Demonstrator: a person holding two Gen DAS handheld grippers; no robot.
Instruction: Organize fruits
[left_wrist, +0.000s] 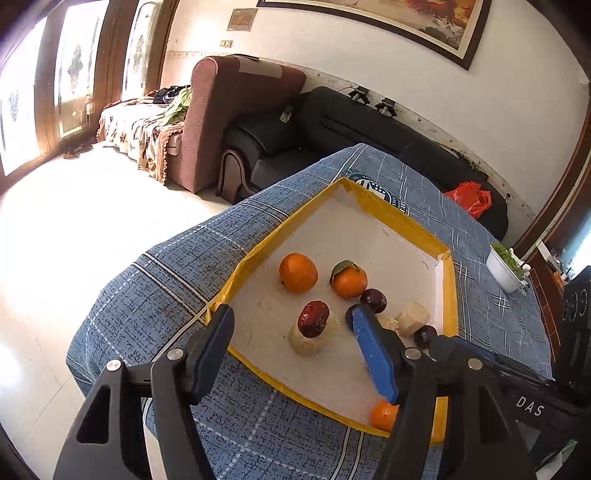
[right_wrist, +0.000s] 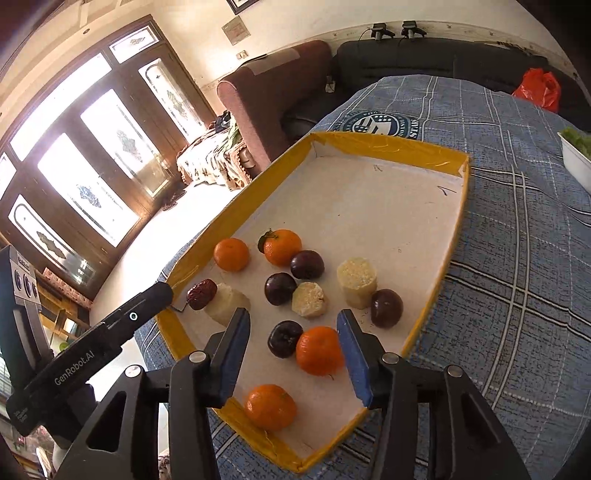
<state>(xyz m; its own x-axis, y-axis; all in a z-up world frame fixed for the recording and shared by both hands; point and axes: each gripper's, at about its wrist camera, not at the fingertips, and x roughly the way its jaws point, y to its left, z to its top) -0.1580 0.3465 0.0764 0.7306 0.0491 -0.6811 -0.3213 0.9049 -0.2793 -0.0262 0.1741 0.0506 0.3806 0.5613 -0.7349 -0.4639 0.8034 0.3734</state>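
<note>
Shallow white tray (right_wrist: 369, 206) with yellow taped rim, set on blue plaid cloth (right_wrist: 517, 258).

Right gripper (right_wrist: 293, 341): jaws spread wide, nothing gripped. Hovering over tray's near end; mandarin (right_wrist: 319, 350) and dark plum (right_wrist: 284, 338) touching each other, sitting between the two fingers. Another mandarin (right_wrist: 270, 406) just below, near the rim.

Left gripper (left_wrist: 291, 326): jaws wide apart, empty. Positioned above tray's near-left corner; red date (left_wrist: 313, 319) resting on pale cut chunk (left_wrist: 307, 338) between the fingertips.

Farther in: two mandarins (right_wrist: 232, 254), one with leaf (right_wrist: 282, 246). Two more plums (right_wrist: 307, 264) beside pale chunks (right_wrist: 356, 282), last plum (right_wrist: 386, 307) touching the taller chunk. Chunks possibly sugarcane; texture too blurred to be sure.

Far half of tray bare. White planter (left_wrist: 504, 269) with greens at cloth's right edge.
</note>
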